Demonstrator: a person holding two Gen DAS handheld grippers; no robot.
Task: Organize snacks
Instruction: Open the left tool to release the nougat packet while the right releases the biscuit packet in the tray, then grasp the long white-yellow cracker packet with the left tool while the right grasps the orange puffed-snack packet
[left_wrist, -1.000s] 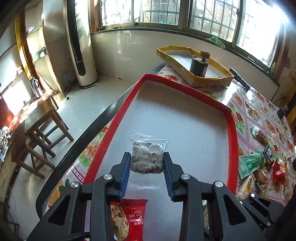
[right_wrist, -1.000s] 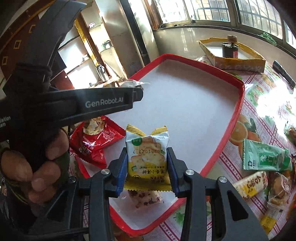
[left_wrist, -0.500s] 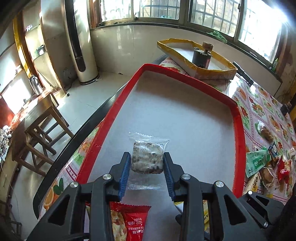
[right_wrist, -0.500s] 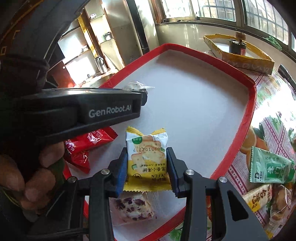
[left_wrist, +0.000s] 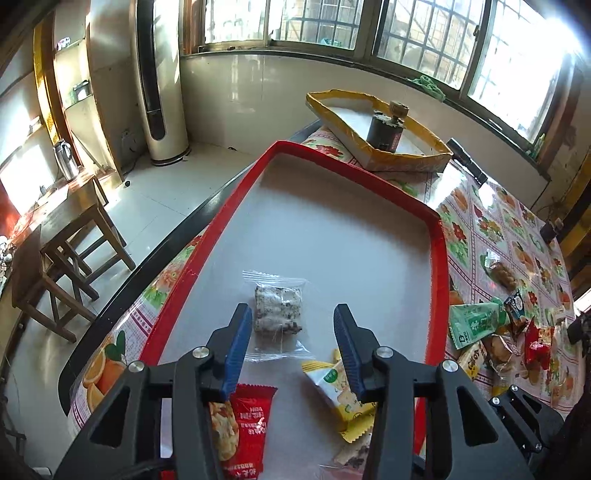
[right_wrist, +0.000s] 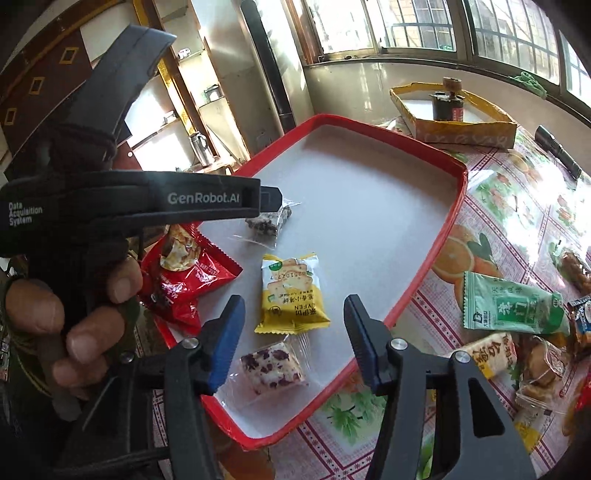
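Observation:
A red-rimmed tray with a grey floor lies on the flowered tablecloth. A clear-wrapped seeded bar lies on the tray just ahead of my left gripper, whose jaws are opening, pads clear of it. A yellow cracker packet lies on the tray between the opening jaws of my right gripper, untouched. A red snack bag and a cranberry nougat also rest in the tray.
A person's hand holds the left gripper's handle. Loose snacks lie right of the tray: a green packet and several others. A yellow-edged box holding a dark can stands at the table's far end, next to a black torch.
Both grippers opened and let go. The seeded bar now lies on the tray out of the left jaws; the yellow packet dropped flat onto the tray from the right jaws.

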